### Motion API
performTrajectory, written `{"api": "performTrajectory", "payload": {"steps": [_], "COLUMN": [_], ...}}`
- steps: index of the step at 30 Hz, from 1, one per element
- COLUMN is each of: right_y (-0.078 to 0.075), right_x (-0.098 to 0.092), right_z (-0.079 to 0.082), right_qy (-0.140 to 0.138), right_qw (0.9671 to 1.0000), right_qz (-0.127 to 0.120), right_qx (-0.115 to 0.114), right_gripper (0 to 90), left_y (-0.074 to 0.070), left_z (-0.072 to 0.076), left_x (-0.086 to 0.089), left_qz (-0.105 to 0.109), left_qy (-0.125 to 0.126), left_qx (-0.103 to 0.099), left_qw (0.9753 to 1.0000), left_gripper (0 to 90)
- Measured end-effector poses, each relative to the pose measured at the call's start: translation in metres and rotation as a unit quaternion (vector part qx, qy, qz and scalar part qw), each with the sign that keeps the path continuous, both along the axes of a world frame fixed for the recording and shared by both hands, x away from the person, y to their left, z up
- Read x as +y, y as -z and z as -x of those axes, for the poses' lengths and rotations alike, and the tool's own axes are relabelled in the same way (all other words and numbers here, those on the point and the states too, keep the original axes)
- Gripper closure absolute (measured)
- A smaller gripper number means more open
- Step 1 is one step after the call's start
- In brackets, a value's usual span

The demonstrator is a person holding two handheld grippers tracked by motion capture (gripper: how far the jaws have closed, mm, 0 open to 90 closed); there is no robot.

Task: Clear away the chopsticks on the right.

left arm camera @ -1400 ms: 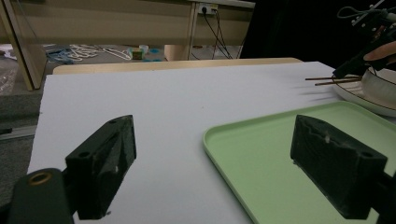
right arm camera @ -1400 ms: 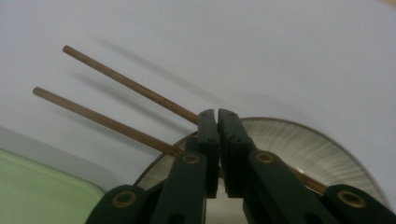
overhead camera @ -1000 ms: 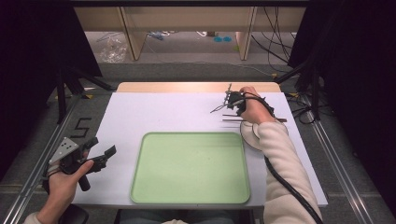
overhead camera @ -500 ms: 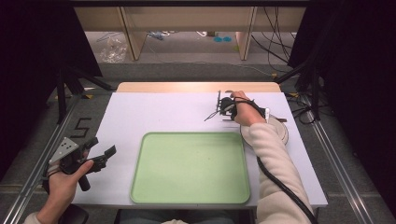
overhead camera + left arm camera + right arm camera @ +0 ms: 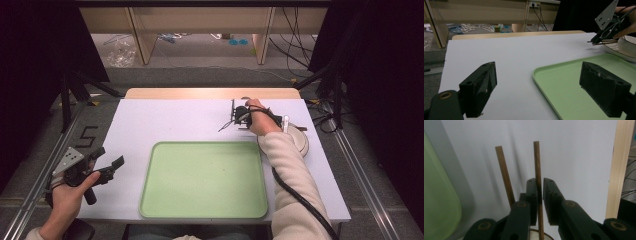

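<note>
My right gripper [image 5: 235,119] hovers over the back right of the white table, shut on a pair of brown wooden chopsticks [image 5: 538,165]. One stick is pinched between the jaws; the other [image 5: 504,175] splays off to its left. In the high view the chopsticks [image 5: 226,125] point left and forward. From the left gripper view the right gripper [image 5: 599,38] shows at the far right, above the white bowl [image 5: 627,47]. My left gripper [image 5: 107,167] is held open at the table's front left, nothing between its jaws. A light green tray [image 5: 205,180] lies empty at the front centre.
A white bowl [image 5: 300,141] sits right of the tray, partly behind the right sleeve. The table's wooden back edge [image 5: 210,93] runs behind the white sheet. Cables and desk legs stand on the floor beyond.
My right gripper has carried the chopsticks leftward and toward the tray, away from the back right corner. The left gripper has stayed still.
</note>
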State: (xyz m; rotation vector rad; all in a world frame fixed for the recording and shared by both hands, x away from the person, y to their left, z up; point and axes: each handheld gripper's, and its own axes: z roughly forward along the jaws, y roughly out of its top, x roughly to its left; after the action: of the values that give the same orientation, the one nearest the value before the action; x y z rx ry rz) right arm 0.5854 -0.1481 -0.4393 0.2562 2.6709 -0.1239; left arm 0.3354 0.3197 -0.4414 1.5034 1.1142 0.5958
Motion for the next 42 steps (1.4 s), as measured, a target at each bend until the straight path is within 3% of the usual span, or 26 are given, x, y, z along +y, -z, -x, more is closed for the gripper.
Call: {"api": "performTrajectory", "payload": {"steps": [7, 9, 15, 18, 19, 20, 21, 22, 23, 24, 25, 26, 28, 29, 30, 31, 34, 35, 36, 37, 39, 40, 41, 42], "right_y": [-0.002, -0.005, -0.019, -0.036, -0.036, -0.047, -0.047, -0.058, -0.058, -0.069, -0.069, -0.079, -0.084, -0.092, -0.096, -0.096, -0.109, -0.112, -0.116, -0.118, -0.124, -0.124, -0.129, -0.131], "right_x": [-0.001, -0.001, -0.002, -0.004, -0.004, -0.006, -0.006, -0.008, -0.008, -0.009, -0.009, -0.01, -0.01, -0.009, -0.01, -0.01, -0.012, -0.013, -0.014, -0.014, -0.016, -0.016, -0.017, -0.018], "right_z": [0.0, -0.001, 0.002, 0.006, 0.006, 0.007, 0.007, 0.008, 0.008, 0.012, 0.012, 0.014, 0.014, 0.019, 0.02, 0.02, 0.024, 0.025, 0.026, 0.027, 0.029, 0.029, 0.032, 0.033], "right_qy": [-0.008, -0.022, -0.015, 0.0, 0.0, -0.007, -0.007, -0.012, -0.012, -0.003, -0.003, -0.004, -0.011, 0.007, 0.006, 0.006, 0.026, 0.026, 0.034, 0.036, 0.049, 0.049, 0.065, 0.069], "right_qw": [0.9999, 0.9996, 0.9992, 0.9976, 0.9976, 0.9954, 0.9954, 0.9923, 0.9923, 0.9893, 0.9893, 0.9855, 0.9843, 0.979, 0.9765, 0.9765, 0.9592, 0.9568, 0.9503, 0.9472, 0.9366, 0.9366, 0.927, 0.9236], "right_qz": [0.008, 0.009, -0.004, -0.036, -0.036, -0.053, -0.053, -0.075, -0.075, -0.098, -0.098, -0.118, -0.122, -0.154, -0.165, -0.165, -0.233, -0.243, -0.264, -0.275, -0.307, -0.307, -0.333, -0.341], "right_qx": [-0.012, -0.016, -0.035, -0.06, -0.06, -0.079, -0.079, -0.098, -0.098, -0.108, -0.108, -0.121, -0.127, -0.133, -0.139, -0.139, -0.158, -0.157, -0.162, -0.16, -0.162, -0.162, -0.161, -0.161], "right_gripper": [87.6, 87.6, 87.7, 87.7, 87.7, 87.8, 87.8, 87.8, 87.8, 87.8, 87.8, 87.8, 87.8, 87.8, 87.8, 87.8, 87.8, 87.8, 87.8, 87.8, 87.9, 87.9, 87.8, 87.8], "left_y": [0.0, 0.0, 0.0, 0.0, 0.0, 0.0, 0.0, 0.0, 0.0, 0.0, 0.0, 0.0, 0.0, 0.0, 0.0, 0.0, 0.0, 0.0, 0.0, 0.0, 0.0, 0.0, 0.0, 0.0], "left_z": [0.0, 0.0, 0.0, 0.0, 0.0, 0.0, 0.0, 0.0, 0.0, 0.0, 0.0, 0.0, 0.0, 0.0, 0.0, 0.0, 0.0, 0.0, 0.0, 0.0, 0.0, 0.0, 0.0, 0.0], "left_x": [0.0, 0.0, 0.0, 0.0, 0.0, 0.0, 0.0, 0.0, 0.0, 0.0, 0.0, 0.0, 0.0, 0.0, 0.0, 0.0, 0.0, 0.0, 0.0, 0.0, 0.0, 0.0, 0.0, 0.0], "left_qz": [0.0, 0.0, 0.0, 0.0, 0.0, 0.0, 0.0, 0.0, 0.0, 0.0, 0.0, 0.0, 0.001, 0.001, 0.0, 0.001, 0.002, 0.002, 0.003, 0.003, 0.002, 0.002, 0.002, 0.002], "left_qy": [0.0, 0.0, -0.001, -0.001, -0.001, -0.001, -0.001, -0.002, -0.002, -0.002, -0.002, -0.002, -0.002, -0.002, -0.002, -0.003, -0.003, -0.004, -0.004, -0.004, -0.003, -0.004, -0.003, -0.003], "left_qx": [0.0, 0.0, 0.0, 0.0, -0.001, 0.0, 0.0, -0.001, 0.0, 0.0, 0.0, 0.0, 0.0, 0.0, 0.0, 0.0, 0.0, 0.0, 0.0, 0.0, 0.0, 0.0, 0.0, 0.0], "left_qw": [1.0, 1.0, 1.0, 1.0, 1.0, 1.0, 1.0, 1.0, 1.0, 1.0, 1.0, 1.0, 1.0, 1.0, 1.0, 1.0, 1.0, 1.0, 1.0, 1.0, 1.0, 1.0, 1.0, 1.0], "left_gripper": [14.3, 14.3, 14.4, 14.4, 14.4, 14.4, 14.4, 14.4, 14.4, 14.4, 14.4, 14.4, 14.4, 14.4, 14.4, 14.4, 14.5, 14.5, 14.5, 14.5, 14.5, 14.5, 14.5, 14.5]}}
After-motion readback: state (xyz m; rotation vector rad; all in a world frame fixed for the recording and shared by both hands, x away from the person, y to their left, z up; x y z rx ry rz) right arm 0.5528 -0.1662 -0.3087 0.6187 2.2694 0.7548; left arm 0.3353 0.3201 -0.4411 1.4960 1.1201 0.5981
